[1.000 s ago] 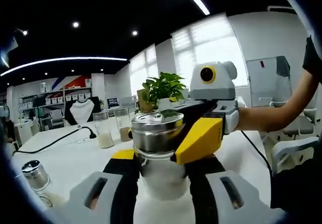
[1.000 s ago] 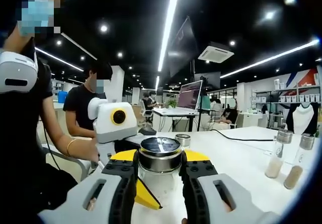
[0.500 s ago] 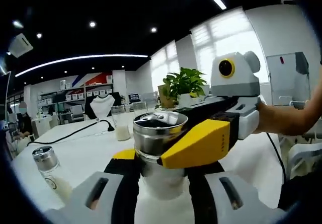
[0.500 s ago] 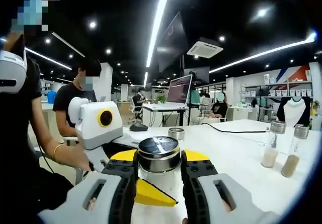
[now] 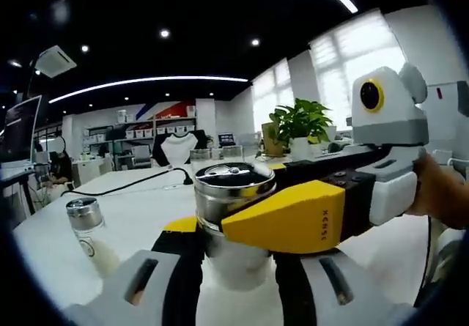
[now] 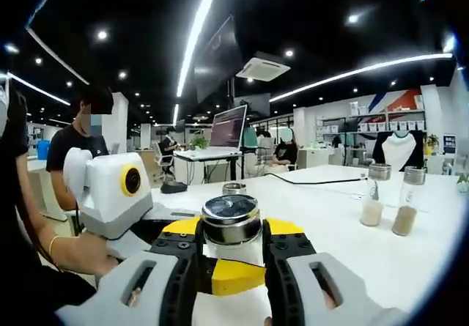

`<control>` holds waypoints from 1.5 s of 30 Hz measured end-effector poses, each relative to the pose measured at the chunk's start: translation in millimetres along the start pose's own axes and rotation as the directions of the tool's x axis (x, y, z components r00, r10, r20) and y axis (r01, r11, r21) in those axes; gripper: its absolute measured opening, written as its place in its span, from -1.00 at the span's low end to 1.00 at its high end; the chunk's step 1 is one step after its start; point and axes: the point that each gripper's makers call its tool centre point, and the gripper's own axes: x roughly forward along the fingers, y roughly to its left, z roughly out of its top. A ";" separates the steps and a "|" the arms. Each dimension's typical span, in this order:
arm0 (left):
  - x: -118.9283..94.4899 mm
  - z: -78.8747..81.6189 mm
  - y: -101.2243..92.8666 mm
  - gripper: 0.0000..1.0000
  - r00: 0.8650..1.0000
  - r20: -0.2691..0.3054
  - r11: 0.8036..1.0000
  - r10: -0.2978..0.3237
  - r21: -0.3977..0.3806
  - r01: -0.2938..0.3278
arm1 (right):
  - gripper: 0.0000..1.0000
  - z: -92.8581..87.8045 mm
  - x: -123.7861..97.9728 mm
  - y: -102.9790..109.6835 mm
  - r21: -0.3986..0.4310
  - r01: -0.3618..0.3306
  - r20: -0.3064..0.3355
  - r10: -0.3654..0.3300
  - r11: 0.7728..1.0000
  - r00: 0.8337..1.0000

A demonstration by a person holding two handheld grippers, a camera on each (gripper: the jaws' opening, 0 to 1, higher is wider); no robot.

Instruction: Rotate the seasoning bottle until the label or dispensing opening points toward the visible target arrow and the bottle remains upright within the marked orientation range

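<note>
The seasoning bottle [image 5: 233,194], clear glass with a steel shaker cap, stands upright on the white table [image 5: 139,212]. My left gripper [image 5: 236,247] is shut on its glass body. The right gripper's yellow finger [image 5: 293,216] crosses in from the right just under the cap. In the right gripper view the bottle's cap [image 6: 231,218] sits between the black and yellow jaws of my right gripper [image 6: 231,242], which is shut on it. The left gripper's yellow finger [image 6: 234,275] lies under the bottle, with a hand [image 6: 77,253] holding that gripper at the left.
A second shaker bottle [image 5: 86,231] stands at the left, two jars [image 5: 212,157] and a black cable [image 5: 124,187] lie farther back, and a plant [image 5: 300,124] to the right. Two more bottles [image 6: 388,201] stand at the right, a small one [image 6: 234,189] behind, a seated person [image 6: 77,139] beyond.
Both grippers stay shut on the bottle while turning about it. The right gripper's finger now reaches farther across the left view; the left gripper has swung leftward and lower in the right view.
</note>
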 end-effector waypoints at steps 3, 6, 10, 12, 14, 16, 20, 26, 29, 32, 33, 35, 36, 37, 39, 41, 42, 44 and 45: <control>-1.9 1.0 0.5 -0.25 1.000 0.014 1.000 0.027 0.005 -0.028 | -0.42 0.2 -2.9 -1.7 0.028 0.040 0.014 -0.040 0.999 0.999; -1.7 1.4 2.5 -0.25 0.999 0.014 0.999 0.050 0.009 -0.050 | -0.42 0.2 -3.6 -2.6 0.033 0.082 0.022 -0.083 0.996 0.996; -0.9 1.4 4.9 -0.25 0.996 0.017 0.996 0.085 0.008 -0.085 | -0.43 0.1 -2.4 -2.1 0.042 0.139 0.021 -0.140 0.989 0.990; -1.3 1.3 7.4 -0.25 0.994 0.011 0.993 0.113 0.036 -0.114 | -0.43 -0.2 -1.2 -1.4 0.041 0.163 0.029 -0.165 0.986 0.986; -2.5 0.6 10.6 -0.25 0.988 0.015 0.987 0.153 0.051 -0.154 | -0.43 -0.8 0.9 -1.5 0.065 0.178 0.040 -0.181 0.982 0.983; -3.4 -0.7 13.0 -0.25 0.986 0.014 0.986 0.165 0.030 -0.165 | -0.42 -2.1 2.9 -1.7 0.086 0.195 0.044 -0.199 0.977 0.979; -7.0 -0.4 21.2 -0.25 0.973 0.044 0.973 0.227 0.033 -0.229 | -0.44 -2.0 6.2 0.8 0.101 0.222 0.044 -0.227 0.970 0.973; -7.7 -2.3 26.8 -0.25 0.967 0.032 0.964 0.252 0.084 -0.254 | -0.44 -0.2 11.1 -1.2 0.095 0.234 0.020 -0.237 0.968 0.971; -8.7 -2.1 28.4 -0.25 0.962 0.038 0.957 0.270 0.099 -0.273 | -0.43 -0.7 12.0 1.2 0.105 0.238 0.011 -0.241 0.966 0.971; -9.6 -2.8 27.6 -0.25 0.958 0.039 0.952 0.284 0.104 -0.287 | -0.43 -1.3 13.0 0.9 0.105 0.261 0.000 -0.263 0.959 0.965; -9.6 -3.3 27.4 -0.25 0.958 0.036 0.953 0.283 0.101 -0.285 | -0.42 -2.1 12.7 0.3 0.104 0.269 -0.004 -0.270 0.957 0.963; -10.2 -3.8 27.3 -0.25 0.956 0.038 0.951 0.291 0.096 -0.293 | -0.42 -2.7 14.0 -1.6 0.116 0.276 -0.006 -0.277 0.954 0.961; -11.1 -4.3 27.6 -0.25 0.953 0.037 0.948 0.299 0.100 -0.302 | -0.42 -2.7 15.1 -2.4 0.118 0.278 -0.006 -0.279 0.953 0.960; -11.5 -4.6 28.0 -0.25 0.952 0.037 0.946 0.304 0.102 -0.307 | -0.42 -3.1 15.3 -2.3 0.123 0.279 -0.007 -0.280 0.952 0.960; -11.9 -5.4 28.1 -0.25 0.951 0.032 0.945 0.307 0.105 -0.309 | -0.41 -4.3 15.6 -2.7 0.136 0.286 -0.010 -0.288 0.948 0.958; -12.7 -6.1 27.1 -0.25 0.952 0.032 0.947 0.304 0.097 -0.306 | -0.41 -4.8 15.1 -2.4 0.141 0.294 -0.006 -0.296 0.945 0.955; -13.5 -6.5 26.9 -0.25 0.952 0.030 0.947 0.306 0.098 -0.307 | -0.41 -5.2 15.3 -2.0 0.142 0.296 -0.006 -0.298 0.945 0.955; -14.8 -7.5 26.4 -0.25 0.951 0.029 0.947 0.307 0.094 -0.308 | -0.42 -6.1 15.2 -2.0 0.141 0.297 -0.002 -0.300 0.944 0.954; -15.0 -7.8 25.9 -0.25 0.953 0.028 0.948 0.303 0.089 -0.304 | -0.42 -6.7 13.7 -0.6 0.136 0.300 0.001 -0.303 0.944 0.953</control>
